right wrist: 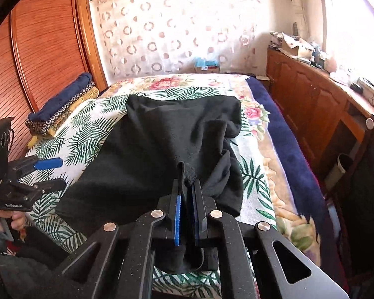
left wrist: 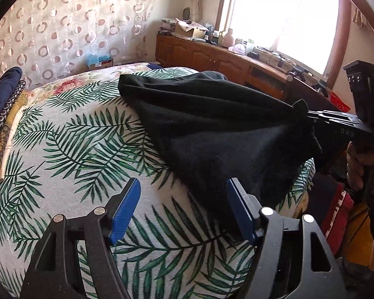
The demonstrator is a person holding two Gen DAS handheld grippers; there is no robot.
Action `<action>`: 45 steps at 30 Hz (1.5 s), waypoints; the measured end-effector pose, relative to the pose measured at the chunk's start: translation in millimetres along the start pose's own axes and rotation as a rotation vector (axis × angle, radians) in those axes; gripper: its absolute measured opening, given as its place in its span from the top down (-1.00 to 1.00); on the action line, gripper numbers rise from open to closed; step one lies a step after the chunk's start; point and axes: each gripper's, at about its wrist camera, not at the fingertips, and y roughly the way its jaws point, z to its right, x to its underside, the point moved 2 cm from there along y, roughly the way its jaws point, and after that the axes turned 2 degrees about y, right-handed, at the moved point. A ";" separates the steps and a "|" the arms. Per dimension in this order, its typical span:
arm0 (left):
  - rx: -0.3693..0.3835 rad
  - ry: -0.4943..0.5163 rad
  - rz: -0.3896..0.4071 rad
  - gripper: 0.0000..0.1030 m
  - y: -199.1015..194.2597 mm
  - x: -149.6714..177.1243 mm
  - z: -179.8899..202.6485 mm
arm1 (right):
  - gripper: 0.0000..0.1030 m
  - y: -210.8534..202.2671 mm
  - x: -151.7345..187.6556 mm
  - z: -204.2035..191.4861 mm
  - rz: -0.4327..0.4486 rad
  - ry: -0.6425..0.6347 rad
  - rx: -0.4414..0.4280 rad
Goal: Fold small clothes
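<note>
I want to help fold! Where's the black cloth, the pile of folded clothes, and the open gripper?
black cloth [right wrist: 162, 134]: right wrist view, its middle.
folded clothes pile [right wrist: 62, 104]: right wrist view, top navy piece.
left gripper [left wrist: 183, 211]: left wrist view, between its open blue fingertips.

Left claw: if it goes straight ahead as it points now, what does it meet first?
Probably the leaf-print cover of the bed; the black garment lies just right of the open left claw, though depth is uncertain.

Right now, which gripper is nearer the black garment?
Right. The right gripper is shut on a bunched edge of the black garment. The left gripper hangs open beside its near edge, gripping nothing.
</note>
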 end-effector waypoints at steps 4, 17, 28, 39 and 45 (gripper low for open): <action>0.006 0.009 -0.004 -0.40 2.0 0.3 3.9 | 0.86 3.3 4.6 0.7 -0.001 0.013 -0.002; 0.029 0.010 -0.044 -0.40 16.6 4.9 9.5 | 0.93 0.0 0.5 0.7 0.074 0.047 0.040; 0.020 0.016 -0.039 -0.40 14.4 2.4 11.9 | 0.93 -0.5 44.8 34.0 -0.032 0.102 0.184; 0.082 0.005 -0.073 -0.04 23.4 5.1 14.9 | 0.41 14.4 51.0 40.7 -0.036 0.129 0.077; 0.125 -0.004 -0.077 0.72 21.9 6.8 13.2 | 0.16 30.2 48.1 48.1 -0.068 0.127 0.078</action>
